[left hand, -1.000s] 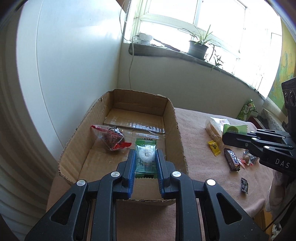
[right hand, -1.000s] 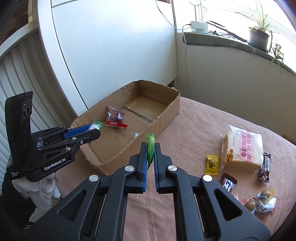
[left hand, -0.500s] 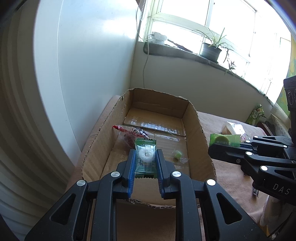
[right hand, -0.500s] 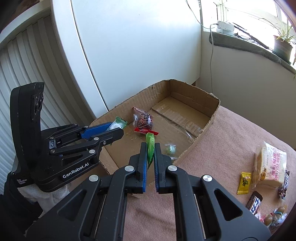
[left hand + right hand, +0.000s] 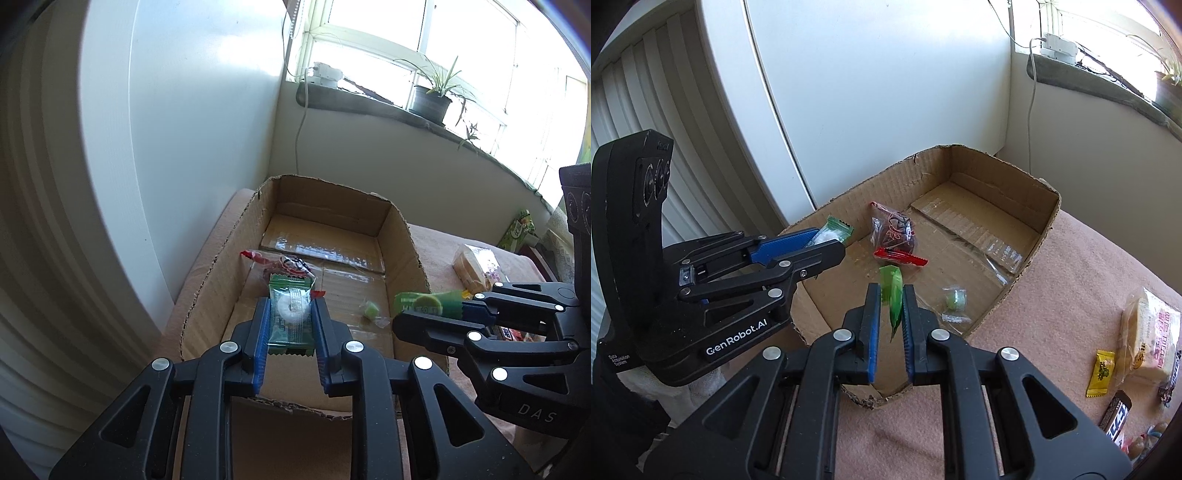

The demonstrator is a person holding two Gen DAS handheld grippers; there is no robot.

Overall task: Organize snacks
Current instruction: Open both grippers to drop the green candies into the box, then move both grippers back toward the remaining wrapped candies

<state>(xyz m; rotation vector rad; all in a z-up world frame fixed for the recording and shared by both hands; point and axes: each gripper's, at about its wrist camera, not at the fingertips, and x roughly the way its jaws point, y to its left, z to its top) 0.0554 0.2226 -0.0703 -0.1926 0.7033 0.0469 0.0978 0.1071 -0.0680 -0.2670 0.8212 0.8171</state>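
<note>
A table covered in a pinkish-beige cloth (image 5: 1071, 280) is seen beneath everything, and an open brown cardboard box (image 5: 402, 236) with torn-off flaps is set on it close to the white wall. Inside the box, a clear packet with dark contents and red sealed ends (image 5: 895, 236) lies on the floor toward the wall side, and a small clear-wrapped pale green candy (image 5: 955, 299) lies nearer the table-side wall.

The black left gripper with blue finger pads (image 5: 290, 325) is held over the near end of the box; its jaws are partly closed on a green-edged transparent sachet with a white round sweet inside (image 5: 290, 310), which is pinched by its two side edges. The black right gripper with blue pads (image 5: 890, 306) is held over the box's near corner (just beside the left one), and a thin green wrapper (image 5: 893, 295) is seen edge-on between its pads; the gap is narrow, but the wrapper touches only the right-hand pad, so a firm grip cannot be confirmed.

Outside the box, a clear bag of sliced bread with pink print (image 5: 1152, 332), a small yellow sachet (image 5: 1100, 373) and a dark chocolate bar (image 5: 1115, 417) are left on the cloth.
</note>
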